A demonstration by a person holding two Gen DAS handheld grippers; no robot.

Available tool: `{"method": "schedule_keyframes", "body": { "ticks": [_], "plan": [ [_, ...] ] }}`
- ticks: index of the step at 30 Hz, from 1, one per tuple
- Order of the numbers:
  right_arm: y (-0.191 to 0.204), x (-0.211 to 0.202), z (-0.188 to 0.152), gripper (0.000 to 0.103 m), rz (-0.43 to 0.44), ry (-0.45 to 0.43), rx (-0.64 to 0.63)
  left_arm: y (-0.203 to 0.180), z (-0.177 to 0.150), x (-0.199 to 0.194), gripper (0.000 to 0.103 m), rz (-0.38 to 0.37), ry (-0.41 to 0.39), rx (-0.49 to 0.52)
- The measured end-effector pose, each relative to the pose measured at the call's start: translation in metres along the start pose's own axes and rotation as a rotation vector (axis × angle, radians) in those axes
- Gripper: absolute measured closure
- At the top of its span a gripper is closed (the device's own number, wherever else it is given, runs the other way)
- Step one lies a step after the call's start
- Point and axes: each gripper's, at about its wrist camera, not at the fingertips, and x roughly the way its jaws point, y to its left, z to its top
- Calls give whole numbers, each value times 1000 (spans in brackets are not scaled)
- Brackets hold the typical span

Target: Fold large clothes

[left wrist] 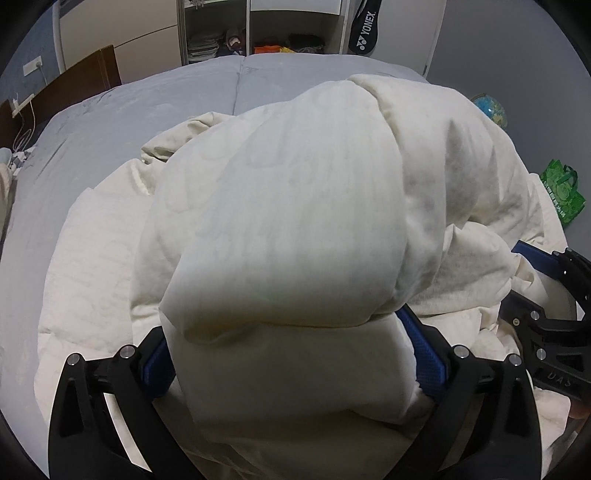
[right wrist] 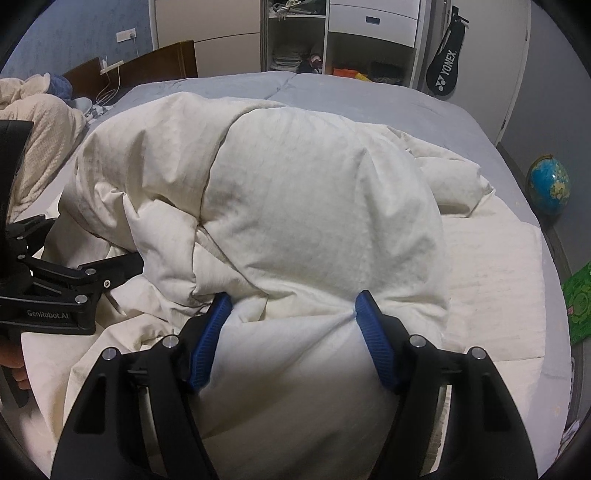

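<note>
left wrist: left tool [left wrist: 295,354] clamping duvet [left wrist: 280,206], right tool [right wrist: 291,332] likewise

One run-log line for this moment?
left claw: shut on duvet | right claw: shut on duvet | bed: duvet bunched

Racket cover [left wrist: 364,31]: I read "YONEX" in white on black, hanging by the wardrobe.
Left gripper [right wrist: 110,273]: I read "GenRobot.AI" on its black body.
Green bag [left wrist: 563,194]: print I cannot read.
</note>
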Motion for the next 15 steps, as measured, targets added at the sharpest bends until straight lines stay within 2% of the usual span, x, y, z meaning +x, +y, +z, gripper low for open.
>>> {"method": "schedule_keyframes", "body": {
  "ticks": [15],
  "plan": [
    [9, 6, -4, 35, -17, -10, -13, -8, -15, 5, 5, 32, -43, 26]
  ]
}}
